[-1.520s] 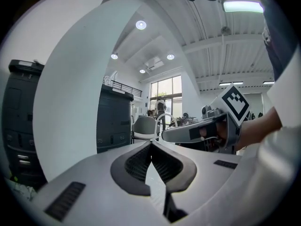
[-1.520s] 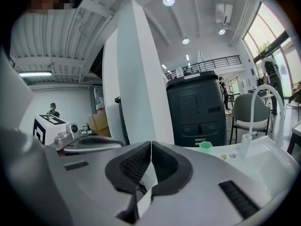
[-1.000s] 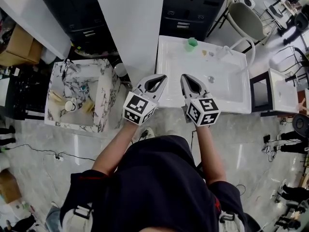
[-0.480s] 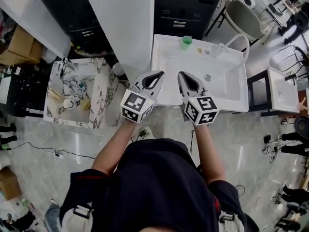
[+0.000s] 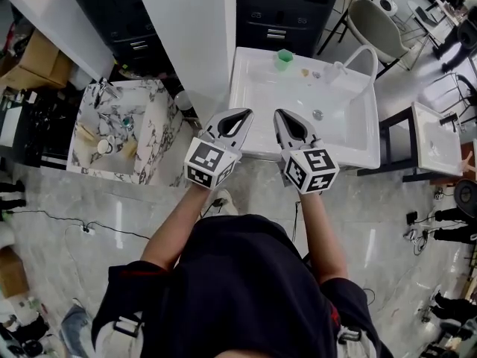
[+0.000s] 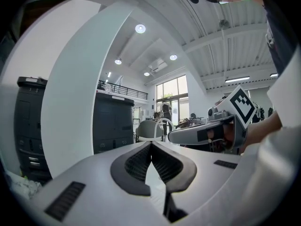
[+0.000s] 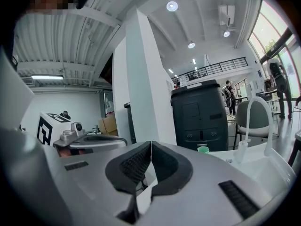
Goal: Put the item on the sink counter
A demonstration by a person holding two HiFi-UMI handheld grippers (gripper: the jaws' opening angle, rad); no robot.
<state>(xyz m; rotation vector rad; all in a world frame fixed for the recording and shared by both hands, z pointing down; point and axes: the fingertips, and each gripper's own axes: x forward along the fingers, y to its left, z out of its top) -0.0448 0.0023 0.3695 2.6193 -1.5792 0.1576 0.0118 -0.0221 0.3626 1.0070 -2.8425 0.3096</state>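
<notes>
While both hover at the near edge of the sink counter (image 5: pixel 343 149):
Left gripper (image 5: pixel 248 114): jaws together, empty.
Right gripper (image 5: pixel 278 115): jaws together, empty.
Green cup (image 5: pixel 283 59): counter's far edge, upright, long axis vertical.

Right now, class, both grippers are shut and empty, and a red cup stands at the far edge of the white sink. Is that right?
No: the cup is green, not red, as the head view shows. The rest holds.

Bright, even ceiling-lamp light; both gripper views bend strongly with dark corners; near surfaces look soft.
</notes>
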